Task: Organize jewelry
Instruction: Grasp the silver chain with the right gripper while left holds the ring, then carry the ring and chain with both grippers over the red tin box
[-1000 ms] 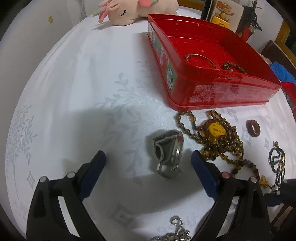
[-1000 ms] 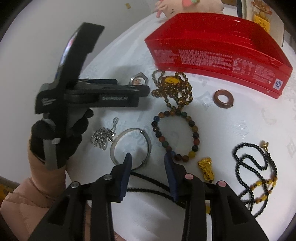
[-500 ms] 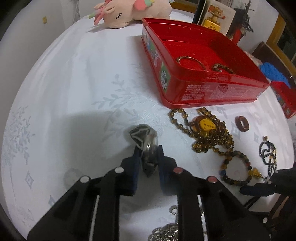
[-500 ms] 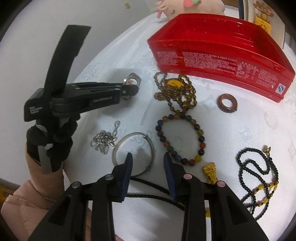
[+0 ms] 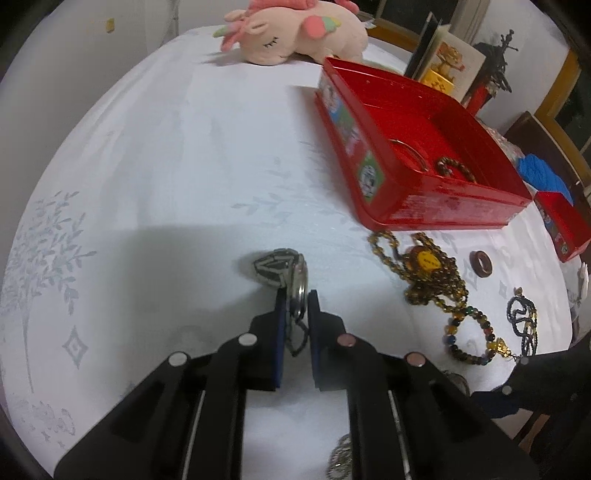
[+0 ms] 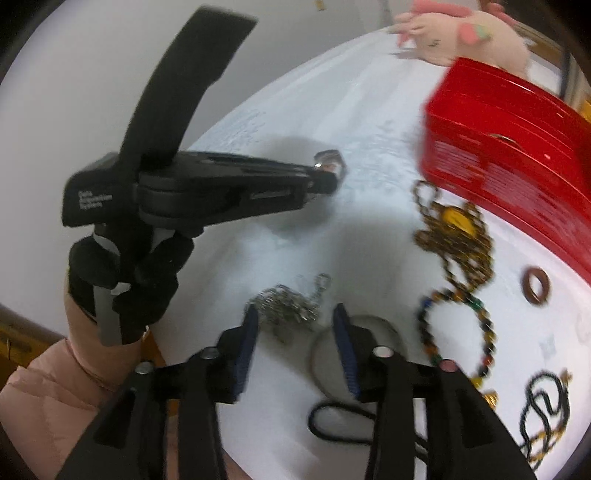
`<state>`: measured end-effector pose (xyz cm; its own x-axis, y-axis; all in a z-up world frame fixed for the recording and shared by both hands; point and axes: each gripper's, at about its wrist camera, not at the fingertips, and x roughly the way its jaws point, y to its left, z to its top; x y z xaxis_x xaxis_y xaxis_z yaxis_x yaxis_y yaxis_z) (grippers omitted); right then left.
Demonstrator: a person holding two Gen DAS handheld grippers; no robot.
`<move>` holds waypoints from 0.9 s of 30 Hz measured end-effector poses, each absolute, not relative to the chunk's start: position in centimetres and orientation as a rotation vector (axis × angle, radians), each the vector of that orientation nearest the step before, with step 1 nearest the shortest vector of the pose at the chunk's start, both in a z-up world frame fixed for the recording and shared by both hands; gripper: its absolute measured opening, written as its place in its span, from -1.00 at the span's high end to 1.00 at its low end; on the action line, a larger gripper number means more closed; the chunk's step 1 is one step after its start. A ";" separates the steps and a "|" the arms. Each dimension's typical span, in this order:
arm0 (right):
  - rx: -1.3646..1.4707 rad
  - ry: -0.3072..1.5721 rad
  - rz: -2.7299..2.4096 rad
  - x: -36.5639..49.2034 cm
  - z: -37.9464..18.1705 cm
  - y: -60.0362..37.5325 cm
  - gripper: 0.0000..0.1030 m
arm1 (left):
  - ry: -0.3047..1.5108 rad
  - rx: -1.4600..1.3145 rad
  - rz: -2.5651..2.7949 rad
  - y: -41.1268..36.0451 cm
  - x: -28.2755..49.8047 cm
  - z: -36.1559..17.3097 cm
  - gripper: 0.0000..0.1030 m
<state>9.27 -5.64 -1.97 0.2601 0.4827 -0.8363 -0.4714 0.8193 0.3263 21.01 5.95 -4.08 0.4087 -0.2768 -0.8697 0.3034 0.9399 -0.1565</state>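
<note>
My left gripper (image 5: 295,299) pinches a silver cuff bracelet (image 5: 280,267) with a dark faceted face; its jaws are closing on it and the pads press its rim. In the right wrist view the same left gripper (image 6: 325,177) holds the cuff (image 6: 330,160) just off the cloth. My right gripper (image 6: 295,321) hovers over a silver chain (image 6: 284,306). Its jaws are opening and nothing is pressed between them. A plain silver bangle (image 6: 313,354) lies beside its right finger. The red tin (image 5: 436,206) holds a gold bangle (image 5: 406,151) and a brown bead bracelet (image 5: 454,168).
On the white cloth lie an amber bead necklace (image 5: 424,266), a multicolour bead bracelet (image 5: 469,332), a brown ring (image 5: 482,263), a black bead necklace (image 5: 522,317) and a black cord (image 6: 332,421). A pink plush toy (image 5: 295,33) lies behind the tin. A gloved hand holds the left gripper.
The left gripper went from wide open around the cuff to closed on it and raised it slightly. The right gripper slid left from the bangle toward the chain, and its jaws widened.
</note>
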 end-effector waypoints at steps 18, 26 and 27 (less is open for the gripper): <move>-0.171 1.193 0.649 11.3 -4.8 -1.7 0.63 | 1.084 0.011 -0.353 8.2 21.1 -3.6 0.82; -0.155 1.165 0.678 9.7 -4.3 -2.9 0.80 | 1.074 0.010 -0.346 8.0 20.8 -3.0 0.82; -0.151 1.163 0.674 9.6 -4.3 -3.2 0.80 | 1.071 0.010 -0.347 7.9 20.7 -2.8 0.82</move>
<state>9.65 -3.18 -4.32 0.2258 0.4111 -0.8832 -0.5618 0.7956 0.2267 20.72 7.91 -2.84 0.4302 -0.2737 -0.8602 0.2832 0.9457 -0.1593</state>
